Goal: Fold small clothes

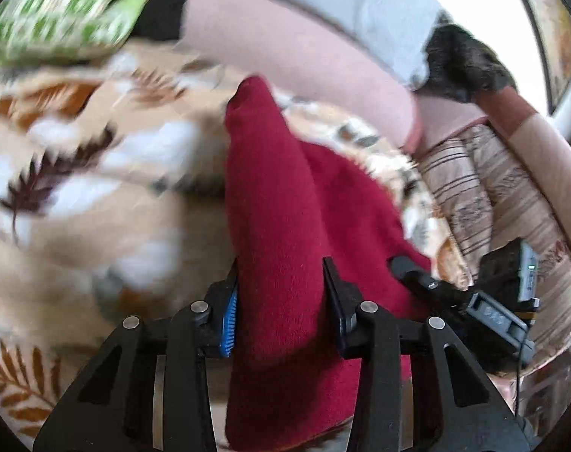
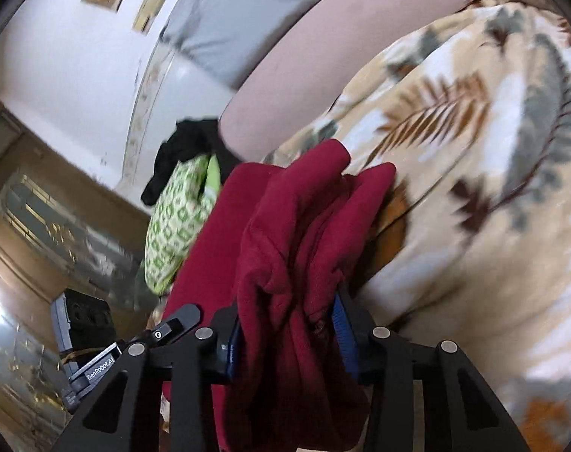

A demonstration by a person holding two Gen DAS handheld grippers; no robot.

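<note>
The left gripper [image 1: 281,297] pinches a fold of the red garment [image 1: 285,188]; the right gripper [image 2: 289,335] clamps its bunched cloth, apparently above the leaf-print blanket [image 2: 473,188].

Only one bit of text I can actually read here: "GenRobot.AI" in white letters on the grey bar of the other handheld gripper unit [image 2: 97,367], down in the lower left of the right wrist view. There's a tiny white mark further down on the same unit, way too small to make out. Same story in the left wrist view: the grey device [image 1: 498,318] at lower right has some marking on its face, and the small grey box [image 1: 529,275] behind it has a strip of print, but both are too blurry to read.
</note>
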